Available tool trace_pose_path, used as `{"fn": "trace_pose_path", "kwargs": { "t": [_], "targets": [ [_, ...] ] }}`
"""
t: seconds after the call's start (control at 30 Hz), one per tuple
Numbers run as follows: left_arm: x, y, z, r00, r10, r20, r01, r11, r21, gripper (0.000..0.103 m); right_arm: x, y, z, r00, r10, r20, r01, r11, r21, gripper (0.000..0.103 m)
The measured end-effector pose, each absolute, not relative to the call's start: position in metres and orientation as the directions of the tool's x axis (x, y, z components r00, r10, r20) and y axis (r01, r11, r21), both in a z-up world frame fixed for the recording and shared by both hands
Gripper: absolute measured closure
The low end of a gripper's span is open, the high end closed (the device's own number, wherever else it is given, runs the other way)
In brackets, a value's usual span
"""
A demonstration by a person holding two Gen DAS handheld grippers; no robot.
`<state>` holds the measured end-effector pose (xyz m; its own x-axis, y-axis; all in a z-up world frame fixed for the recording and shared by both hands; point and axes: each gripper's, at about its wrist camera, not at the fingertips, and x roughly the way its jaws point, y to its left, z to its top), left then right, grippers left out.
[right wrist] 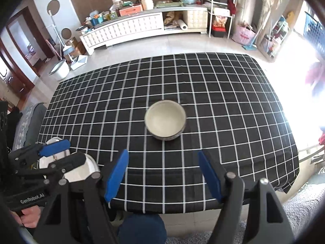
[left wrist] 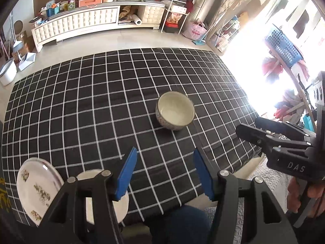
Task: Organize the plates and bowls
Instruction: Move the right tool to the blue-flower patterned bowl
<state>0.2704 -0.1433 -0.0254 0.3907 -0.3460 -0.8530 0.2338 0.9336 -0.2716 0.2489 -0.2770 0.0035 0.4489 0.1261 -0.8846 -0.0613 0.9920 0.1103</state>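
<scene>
The bowl (right wrist: pixel 165 120) sits alone in the middle of the checked table (right wrist: pixel 233 105), empty, and it looks hard, smooth and easy to break, so pinching its rim seems best. Two plates (left wrist: pixel 38 187) sit at the near left edge, nothing on them. The left gripper (left wrist: pixel 164 174) and right gripper (right wrist: pixel 163 174) both hang open, holding nothing.

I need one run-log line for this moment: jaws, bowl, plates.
left gripper: jaws open, empty | right gripper: jaws open, empty | bowl: upright, mid-table, untouched | plates: near left edge of the table
</scene>
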Motion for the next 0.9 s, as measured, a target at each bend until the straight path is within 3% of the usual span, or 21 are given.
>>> {"fn": "trace_pose_path", "kwargs": {
  "t": [0.1, 0.3, 0.53, 0.73, 0.8, 0.9],
  "targets": [
    [0.289, -0.156, -0.03, 0.39, -0.327, -0.861, 0.239, 0.939, -0.249, 0.047, 0.261, -0.292, -0.006, 0.435, 0.147, -0.888, -0.025, 0.988, 0.151, 0.028],
    [0.33, -0.169, -0.058, 0.294, -0.38, -0.877, 0.203, 0.922, -0.331, 0.047, 0.29, -0.318, -0.032, 0.381, 0.228, -0.896, 0.048, 0.963, 0.265, 0.028],
    [0.369, -0.182, -0.092, 0.228, -0.383, -0.895, 0.161, 0.922, -0.353, 0.048, 0.323, -0.323, -0.053, 0.336, 0.244, -0.91, 0.062, 0.958, 0.28, 0.029],
    [0.387, -0.202, -0.114, 0.204, -0.343, -0.917, 0.188, 0.933, -0.307, 0.052, 0.347, -0.32, -0.079, 0.269, 0.249, -0.93, 0.057, 0.96, 0.273, 0.05],
    [0.392, -0.206, -0.121, 0.196, -0.331, -0.923, 0.191, 0.936, -0.295, 0.057, 0.353, -0.322, -0.091, 0.244, 0.262, -0.934, 0.06, 0.957, 0.284, 0.059],
    [0.4, -0.211, -0.132, 0.188, -0.311, -0.932, 0.2, 0.941, -0.274, 0.069, 0.36, -0.324, -0.104, 0.222, 0.31, -0.924, 0.064, 0.941, 0.331, 0.062]
  ]
}}
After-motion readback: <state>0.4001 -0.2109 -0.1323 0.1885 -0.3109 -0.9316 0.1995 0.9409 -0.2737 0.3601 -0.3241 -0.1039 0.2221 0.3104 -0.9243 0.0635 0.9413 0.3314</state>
